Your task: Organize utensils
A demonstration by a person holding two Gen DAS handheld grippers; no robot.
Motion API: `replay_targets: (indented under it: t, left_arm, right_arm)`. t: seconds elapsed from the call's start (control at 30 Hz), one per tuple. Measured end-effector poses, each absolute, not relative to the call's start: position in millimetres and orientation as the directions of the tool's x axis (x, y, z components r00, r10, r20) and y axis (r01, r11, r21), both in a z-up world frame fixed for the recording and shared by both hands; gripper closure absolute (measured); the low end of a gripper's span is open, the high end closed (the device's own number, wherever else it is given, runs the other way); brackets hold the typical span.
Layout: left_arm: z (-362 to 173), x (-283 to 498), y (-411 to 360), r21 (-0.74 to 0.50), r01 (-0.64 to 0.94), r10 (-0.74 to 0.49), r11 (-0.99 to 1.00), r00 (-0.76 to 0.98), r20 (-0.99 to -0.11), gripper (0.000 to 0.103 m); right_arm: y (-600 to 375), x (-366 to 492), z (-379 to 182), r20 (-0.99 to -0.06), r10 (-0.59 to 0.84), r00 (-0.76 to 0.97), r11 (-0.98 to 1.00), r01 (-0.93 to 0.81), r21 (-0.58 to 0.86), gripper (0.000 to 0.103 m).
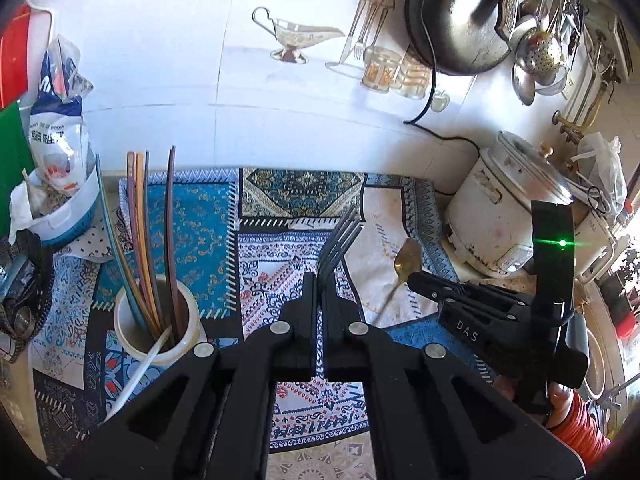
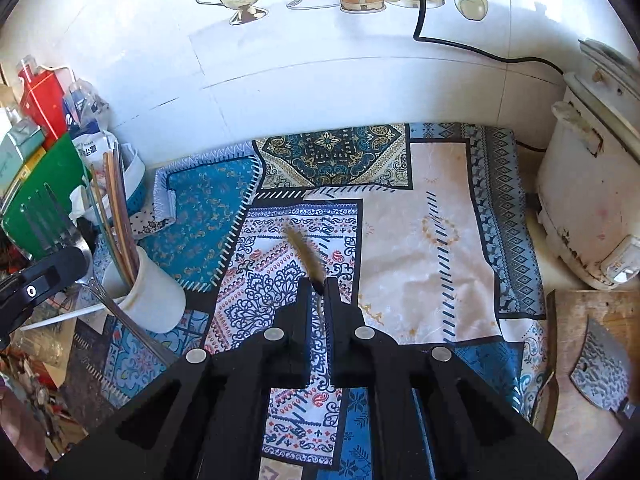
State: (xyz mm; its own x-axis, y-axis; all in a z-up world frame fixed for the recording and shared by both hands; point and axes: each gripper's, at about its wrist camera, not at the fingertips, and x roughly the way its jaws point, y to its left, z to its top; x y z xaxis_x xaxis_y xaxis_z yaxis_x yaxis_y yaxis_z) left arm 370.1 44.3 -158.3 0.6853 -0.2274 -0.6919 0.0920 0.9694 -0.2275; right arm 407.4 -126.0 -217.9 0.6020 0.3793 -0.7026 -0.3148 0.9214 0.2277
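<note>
Patterned patchwork cloth [image 2: 432,240] covers the counter below white tiles. One steel fork [image 1: 338,246] is clamped in the shut left tool [image 1: 320,280], its four tines pointing up and away, while one brass-coloured spoon [image 2: 306,256] is gripped in the closed right tool [image 2: 318,284], its bowl likewise directed forward. To the left, a round white ceramic holder [image 1: 160,336] is filled with several long, slender chopsticks [image 1: 154,240].
</note>
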Motion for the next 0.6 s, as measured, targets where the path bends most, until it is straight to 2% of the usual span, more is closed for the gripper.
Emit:
replay_targets:
  t: [0.5, 0.6]
  left_arm:
    - [-141, 369, 67, -0.237, 0.071, -0.213, 0.969, 0.727, -0.653, 0.103]
    - [-144, 372, 69, -0.241, 0.064, -0.211, 0.969, 0.721, -0.66, 0.103]
  right_arm:
    - [-127, 413, -234, -0.739, 0.342, 0.58, 0.933, -0.301, 0.196, 0.1]
    - [-138, 418, -244, -0.759, 0.32, 0.567, 0.945, -0.249, 0.213, 0.097]
